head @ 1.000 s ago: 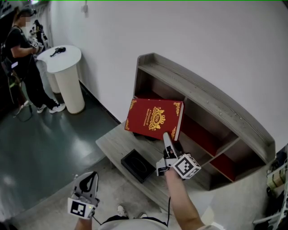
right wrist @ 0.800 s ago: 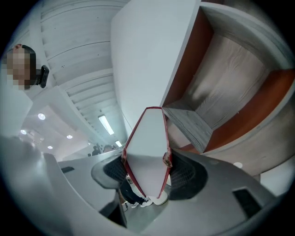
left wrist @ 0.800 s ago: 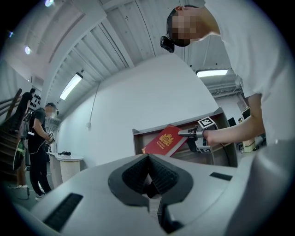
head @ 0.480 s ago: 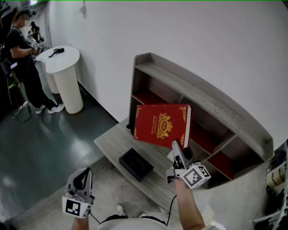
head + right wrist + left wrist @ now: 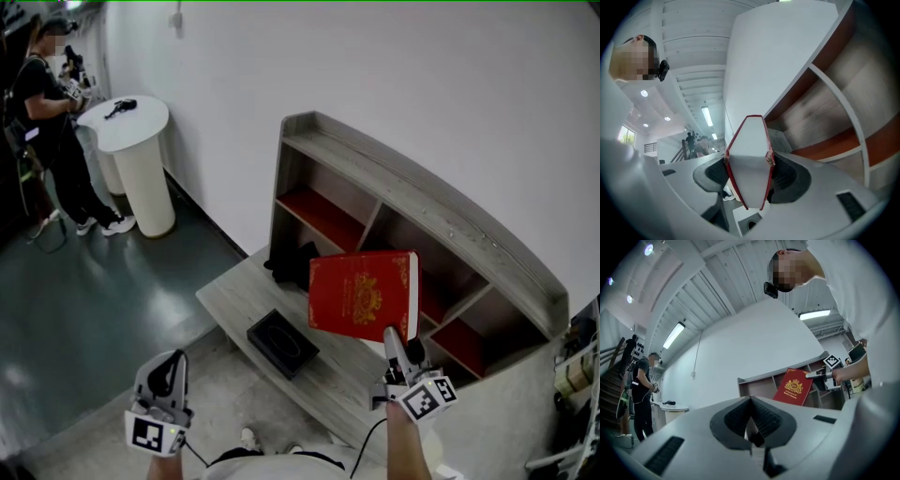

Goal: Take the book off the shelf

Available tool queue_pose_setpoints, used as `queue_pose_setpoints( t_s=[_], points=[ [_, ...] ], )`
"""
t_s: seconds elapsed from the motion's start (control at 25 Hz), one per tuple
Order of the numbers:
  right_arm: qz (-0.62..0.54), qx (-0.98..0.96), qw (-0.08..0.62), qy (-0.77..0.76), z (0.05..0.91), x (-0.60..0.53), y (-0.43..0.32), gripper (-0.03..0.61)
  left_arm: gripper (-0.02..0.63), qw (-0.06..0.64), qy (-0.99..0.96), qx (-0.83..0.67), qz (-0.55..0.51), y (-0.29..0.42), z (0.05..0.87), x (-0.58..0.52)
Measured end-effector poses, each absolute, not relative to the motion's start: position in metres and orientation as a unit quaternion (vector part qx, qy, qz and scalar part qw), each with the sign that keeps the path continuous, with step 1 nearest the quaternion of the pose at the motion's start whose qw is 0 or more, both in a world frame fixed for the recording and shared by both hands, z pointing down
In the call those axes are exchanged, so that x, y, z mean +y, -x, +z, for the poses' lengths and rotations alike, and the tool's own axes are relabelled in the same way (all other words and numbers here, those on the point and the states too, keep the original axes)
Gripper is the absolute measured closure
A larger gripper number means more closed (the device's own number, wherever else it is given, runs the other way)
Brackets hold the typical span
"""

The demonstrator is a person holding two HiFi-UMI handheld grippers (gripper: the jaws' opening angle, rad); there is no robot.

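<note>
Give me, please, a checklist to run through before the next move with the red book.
1. Grip: ok. The right gripper is shut on the red book, at its lower edge, pads on both covers.
2. Book out of the shelf: ok, held in front of its compartments.
3. Left gripper free: ok, shut on nothing, low and apart from the book.
4. Black box out of the way: ok, on the bench, left of the book.
5. Bench below the book free: cannot tell, the book hides it.

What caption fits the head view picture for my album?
The right gripper holds a red book upright in front of the wooden shelf; the left gripper hangs shut.
</note>
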State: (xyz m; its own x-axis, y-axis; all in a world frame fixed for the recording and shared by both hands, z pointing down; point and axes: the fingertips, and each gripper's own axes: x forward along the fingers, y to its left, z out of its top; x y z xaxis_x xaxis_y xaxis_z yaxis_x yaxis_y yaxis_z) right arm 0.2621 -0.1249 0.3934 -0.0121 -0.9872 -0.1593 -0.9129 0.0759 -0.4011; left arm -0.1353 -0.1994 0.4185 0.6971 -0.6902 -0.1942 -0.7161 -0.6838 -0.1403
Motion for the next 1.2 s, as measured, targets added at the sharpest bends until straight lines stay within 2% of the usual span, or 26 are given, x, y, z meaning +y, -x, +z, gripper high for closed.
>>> queue_pose_setpoints(
  t_s=[0.6,1.2],
  points=[
    [-0.079,0.672,0.130,0.725,0.407,-0.064,-0.276,0.321,0.597,0.111,0.903,0.413,0.046,0.156,0.413,-0.199],
    [-0.069,0.679,0.129,0.720,0.399,-0.078,-0.279,0.321,0.597,0.114,0.899,0.419,0.051,0.154,0.413,-0.207]
  ],
)
